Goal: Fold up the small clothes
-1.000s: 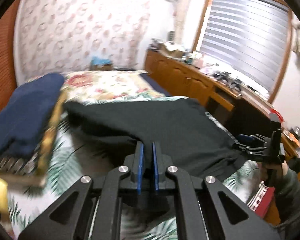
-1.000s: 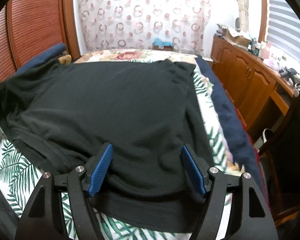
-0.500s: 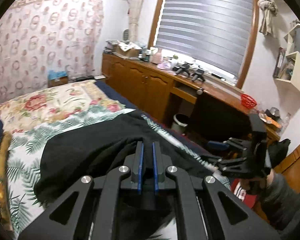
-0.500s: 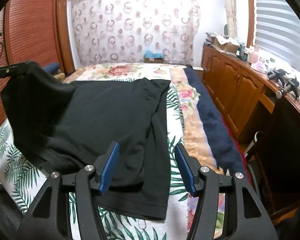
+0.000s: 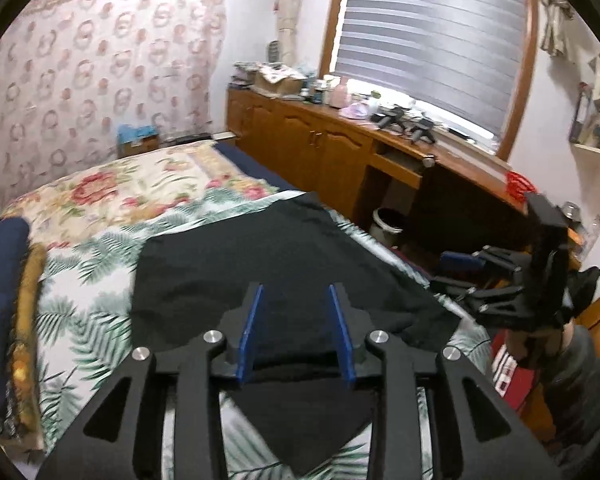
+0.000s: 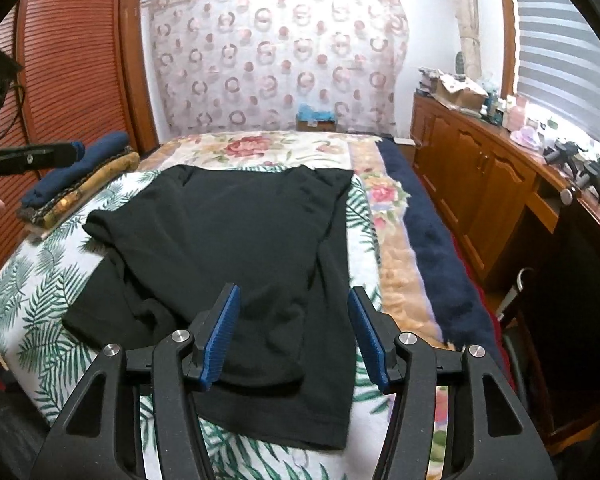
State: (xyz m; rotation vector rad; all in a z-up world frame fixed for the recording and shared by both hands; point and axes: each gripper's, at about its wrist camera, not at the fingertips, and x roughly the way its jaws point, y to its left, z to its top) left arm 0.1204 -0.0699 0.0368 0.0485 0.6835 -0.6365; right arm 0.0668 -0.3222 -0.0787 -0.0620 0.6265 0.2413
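**Black shirt folded on a bedroom bed**

Bed (image 6: 48,280) covered with palm-leaf and floral bedding. Black shirt (image 6: 240,240) lying across the bed's middle, one side doubled over onto itself. Left gripper (image 5: 296,328) above the shirt's near edge, tongs wide apart, holding nothing. Right gripper (image 6: 292,336) likewise spread wide and empty over the shirt's near hem. Stack of folded clothes (image 6: 80,176) at the bed's left edge, beside a slatted wooden wardrobe (image 6: 68,60). Patterned curtain (image 6: 276,48) beyond the bed's far end. Cluttered wooden cabinets (image 6: 472,168) along the bed's right side, under window blinds (image 5: 432,28).
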